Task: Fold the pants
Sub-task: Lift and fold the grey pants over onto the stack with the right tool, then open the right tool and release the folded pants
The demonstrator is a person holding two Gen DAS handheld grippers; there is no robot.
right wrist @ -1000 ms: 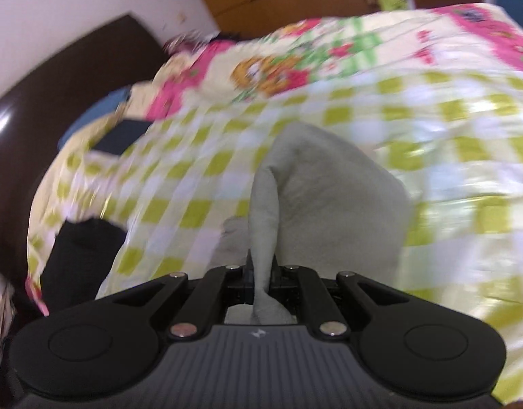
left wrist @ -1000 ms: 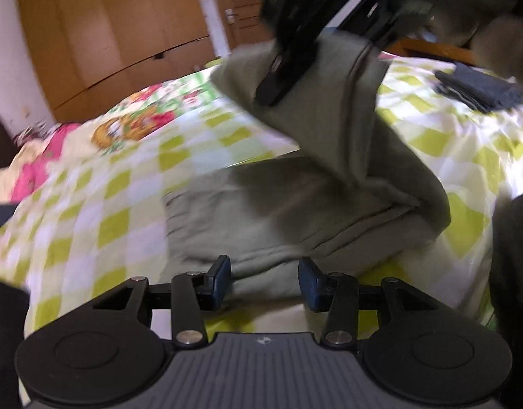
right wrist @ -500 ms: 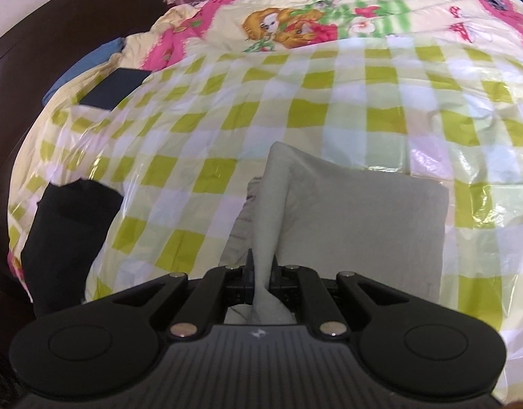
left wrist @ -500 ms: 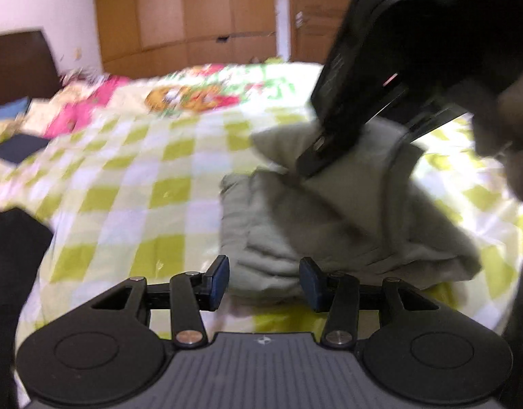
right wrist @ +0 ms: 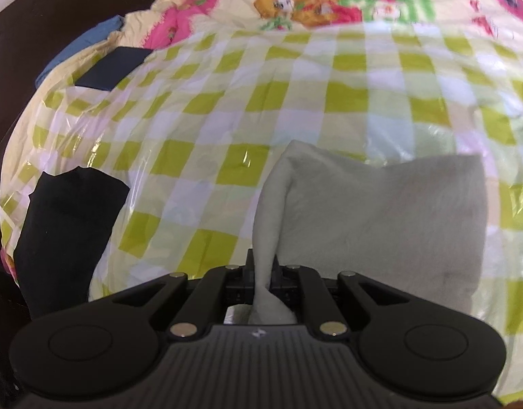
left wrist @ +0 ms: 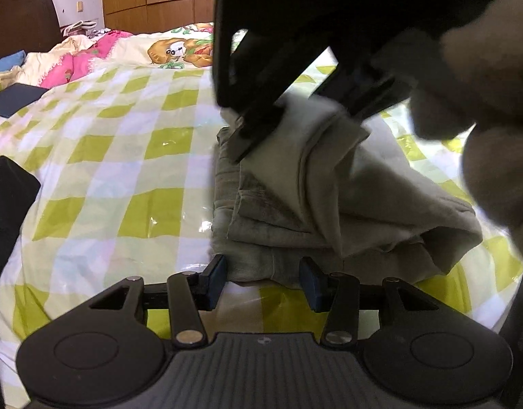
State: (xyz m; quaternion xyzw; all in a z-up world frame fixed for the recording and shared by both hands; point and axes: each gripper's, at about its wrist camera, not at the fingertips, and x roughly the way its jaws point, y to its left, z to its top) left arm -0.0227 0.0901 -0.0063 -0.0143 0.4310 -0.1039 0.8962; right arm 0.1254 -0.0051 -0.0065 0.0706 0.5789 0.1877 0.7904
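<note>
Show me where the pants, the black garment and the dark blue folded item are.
pants [left wrist: 329, 204], left wrist view, folded stack's top layer.
black garment [right wrist: 67, 225], right wrist view, its middle.
dark blue folded item [right wrist: 113, 68], right wrist view, its middle.

Bed with glossy green-and-white checked cover [right wrist: 227, 109]; on it: folded grey-green pants [left wrist: 295, 204], 1 black garment [right wrist: 67, 225], flat dark-navy rectangle [right wrist: 111, 68].

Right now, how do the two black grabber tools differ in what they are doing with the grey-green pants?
The right gripper pinches a ridge of the pants between nearly closed jaws, which have just been opening slightly; the left gripper stands open and holds nothing. The right grips the folded-over top layer; the left sits at the stack's near edge. Both point down at the checked bedcover.
</note>
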